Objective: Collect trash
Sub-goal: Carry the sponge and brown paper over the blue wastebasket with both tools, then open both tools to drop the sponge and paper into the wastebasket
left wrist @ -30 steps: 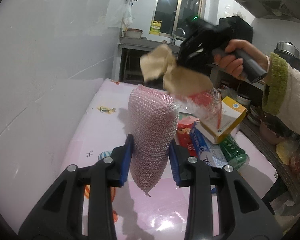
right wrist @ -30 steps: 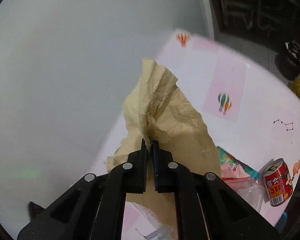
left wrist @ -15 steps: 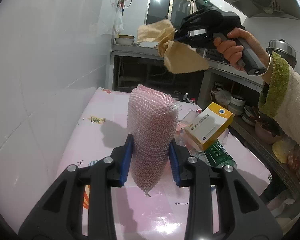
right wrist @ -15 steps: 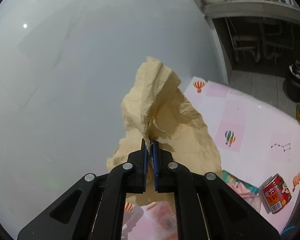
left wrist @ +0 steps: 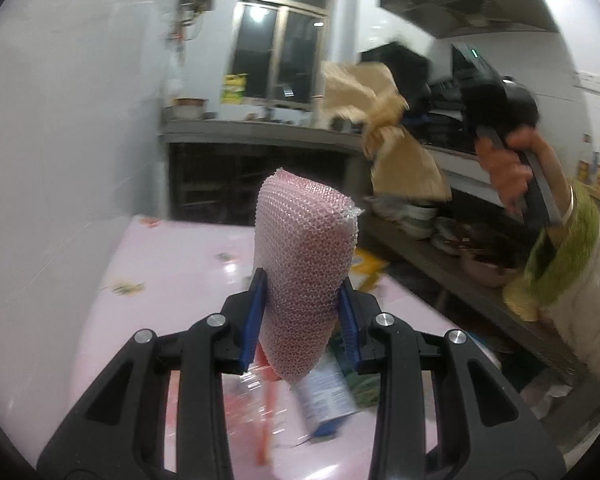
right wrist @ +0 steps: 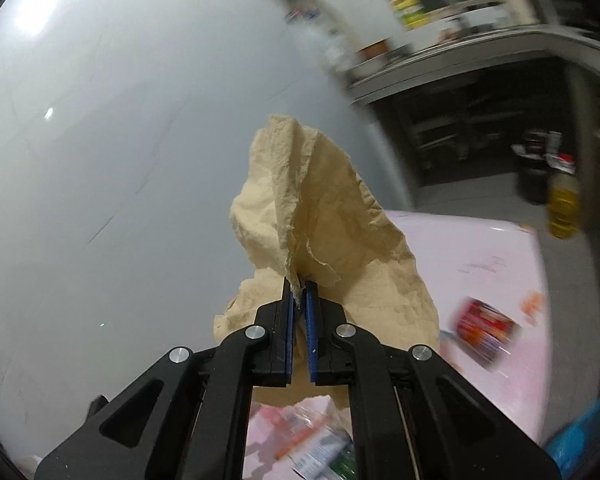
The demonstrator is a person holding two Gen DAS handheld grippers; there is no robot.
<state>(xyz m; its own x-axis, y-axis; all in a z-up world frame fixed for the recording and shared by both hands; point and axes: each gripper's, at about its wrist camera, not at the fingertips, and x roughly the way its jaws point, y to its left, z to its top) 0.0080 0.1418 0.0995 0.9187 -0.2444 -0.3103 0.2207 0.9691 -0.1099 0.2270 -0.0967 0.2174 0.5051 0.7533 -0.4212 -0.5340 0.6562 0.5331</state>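
Room: kitchen, white tiled wall to one side, dark window (left wrist: pixel 284 40) and counter (left wrist: pixel 260 136) at the back.
Surface: pink table (left wrist: pixel 180 256), patterned cloth; blurred litter on it, including a red can (right wrist: pixel 485 328) and some wrappers I cannot make out.
Left gripper (left wrist: pixel 300 320): I hold it partly spread, pads pinching the pink foam net (left wrist: pixel 306 280) by its narrow lower end.
Net axis: upright, wide end up, clear of the table.
Right gripper (right wrist: pixel 299 300): pressed nearly together on a fold of the crumpled brown paper (right wrist: pixel 324 220).
Paper position: up in the air, above and right of the net in the left view, well apart from it.
Key relation: both pieces are off the table; no bin shows in either view, so I cannot tell which hand is nearer to one.
Judgement: next comes carrying both to a bin.
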